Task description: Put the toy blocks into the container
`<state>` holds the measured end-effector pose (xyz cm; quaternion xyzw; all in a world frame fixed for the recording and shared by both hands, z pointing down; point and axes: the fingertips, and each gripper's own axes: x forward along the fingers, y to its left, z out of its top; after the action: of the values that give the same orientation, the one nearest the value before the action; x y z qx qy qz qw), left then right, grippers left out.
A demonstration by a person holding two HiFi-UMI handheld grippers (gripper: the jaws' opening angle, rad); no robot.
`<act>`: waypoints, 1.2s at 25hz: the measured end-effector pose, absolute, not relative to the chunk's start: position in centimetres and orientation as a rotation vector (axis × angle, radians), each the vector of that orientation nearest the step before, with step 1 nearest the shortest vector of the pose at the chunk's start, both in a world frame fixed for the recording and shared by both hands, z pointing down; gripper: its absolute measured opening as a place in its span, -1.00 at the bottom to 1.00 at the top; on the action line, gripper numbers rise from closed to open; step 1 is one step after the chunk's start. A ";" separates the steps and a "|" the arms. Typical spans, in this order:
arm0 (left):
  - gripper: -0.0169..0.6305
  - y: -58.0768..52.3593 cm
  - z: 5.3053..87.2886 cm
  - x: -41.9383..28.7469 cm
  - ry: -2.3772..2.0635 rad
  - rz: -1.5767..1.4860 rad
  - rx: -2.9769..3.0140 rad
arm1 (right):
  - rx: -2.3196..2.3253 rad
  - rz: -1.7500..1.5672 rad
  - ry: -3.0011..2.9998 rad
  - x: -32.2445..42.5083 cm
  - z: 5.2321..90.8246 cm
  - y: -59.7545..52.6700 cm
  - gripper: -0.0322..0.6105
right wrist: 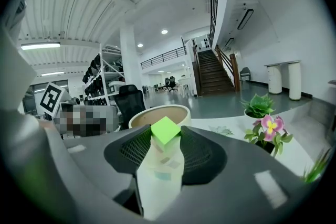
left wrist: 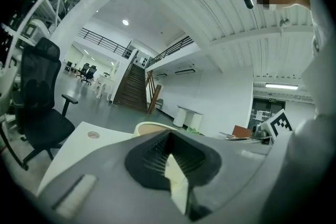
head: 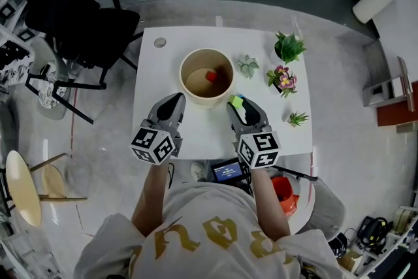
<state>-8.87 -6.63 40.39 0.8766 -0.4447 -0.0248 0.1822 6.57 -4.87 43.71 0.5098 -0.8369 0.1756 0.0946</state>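
- Two grippers hang over the near half of the white table [head: 157, 85], both pointing toward your 12 o'clock.
- Your right gripper [head: 239, 108] is clamped on a green block [head: 234, 101], which is pinched at the very tips of the jaws.
- Your left gripper [head: 174, 103] has its jaws closed tip to tip, with nothing between them.
- The round beige container [head: 183, 75] stands mid-table. The green block is at its 5 o'clock, close by the rim, and your left gripper is at its 7 o'clock.
- A red block [head: 211, 76] lies inside the container.
- The container's near wall stands between the green block and the opening; the right gripper view shows the rim just behind the block.
- Plants crowd the container's right side. A pale succulent [head: 247, 66] is just beside it at 3 o'clock, and a flowering plant [head: 282, 79] is farther out the same way.
- A leafy green plant [head: 288, 47] is at 2 o'clock and a small spiky plant [head: 298, 118] at 4 o'clock.
- Off the table, a black office chair [head: 85, 19] stands at your 10 o'clock and a wooden stool [head: 23, 187] at 8 o'clock.
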 end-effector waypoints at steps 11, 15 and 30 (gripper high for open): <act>-0.95 -9.7 40.7 -9.5 -1.302 -0.102 2.437 | 1.464 0.494 -2.551 5.1 42.1 -8.2 -0.28; -0.95 -10.6 40.8 -10.2 -1.330 -0.120 2.414 | 1.431 0.479 -2.561 4.2 42.1 -9.3 -0.28; -0.95 -11.2 42.1 -10.7 -1.337 -0.117 2.370 | 1.352 0.503 -2.536 2.9 44.3 -10.6 -0.27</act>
<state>-10.70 -11.20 42.06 0.8512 -0.4803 -0.0421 0.2074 2.86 -10.58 44.25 0.4605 -0.8637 0.1715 0.1119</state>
